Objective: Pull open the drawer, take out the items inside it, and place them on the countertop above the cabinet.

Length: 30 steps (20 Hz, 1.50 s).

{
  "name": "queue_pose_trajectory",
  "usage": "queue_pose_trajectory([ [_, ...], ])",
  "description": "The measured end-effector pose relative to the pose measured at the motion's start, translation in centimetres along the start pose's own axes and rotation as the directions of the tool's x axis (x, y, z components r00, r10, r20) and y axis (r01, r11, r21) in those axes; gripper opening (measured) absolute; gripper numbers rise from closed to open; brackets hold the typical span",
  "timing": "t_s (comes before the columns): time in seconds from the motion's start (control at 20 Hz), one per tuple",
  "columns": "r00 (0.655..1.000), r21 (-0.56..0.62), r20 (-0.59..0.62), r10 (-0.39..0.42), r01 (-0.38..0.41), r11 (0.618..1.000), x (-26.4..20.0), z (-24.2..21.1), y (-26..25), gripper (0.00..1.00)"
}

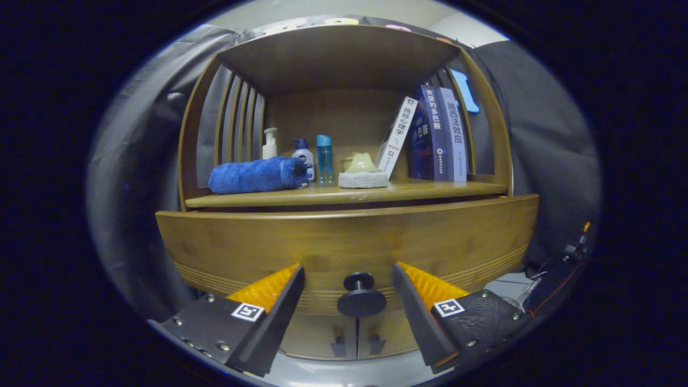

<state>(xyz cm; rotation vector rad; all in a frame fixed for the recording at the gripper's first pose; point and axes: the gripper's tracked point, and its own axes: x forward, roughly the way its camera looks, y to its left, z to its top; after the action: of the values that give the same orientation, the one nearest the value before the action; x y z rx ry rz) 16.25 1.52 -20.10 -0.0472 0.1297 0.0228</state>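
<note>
Two jaws spread either side of drawer knob [361, 295], not touching; drawer [344, 250] front near shut. Pinching knob comes before any pull.

On the surface [430, 189] above the drawer [344, 242], a rolled towel [252, 175] lay left, bottles [303, 156] behind it, a sponge [363, 179] centre, books [438, 134] right. The knob [360, 295] sat between the open jaws.

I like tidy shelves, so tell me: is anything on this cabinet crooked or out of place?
Only the white book stands out: it leans against the upright dark books. The drawer is shut, and the open gripper has its fingers on either side of the knob, not touching it.
</note>
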Motion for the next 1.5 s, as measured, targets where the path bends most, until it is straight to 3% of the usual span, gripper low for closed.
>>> queue_pose_trajectory([
  [1.05, 0.998, -0.049, -0.069, -0.009, 0.005, 0.999, 4.0, 0.5, 0.1, 0.99],
  [1.25, 0.998, -0.054, -0.06, -0.015, 0.012, 0.998, 3.0, 1.3, -0.2, 0.99],
  [1.5, 1.0, -0.056, -0.002, 0.014, -0.015, 0.998, -0.5, 5.8, 0.4, 0.99],
])
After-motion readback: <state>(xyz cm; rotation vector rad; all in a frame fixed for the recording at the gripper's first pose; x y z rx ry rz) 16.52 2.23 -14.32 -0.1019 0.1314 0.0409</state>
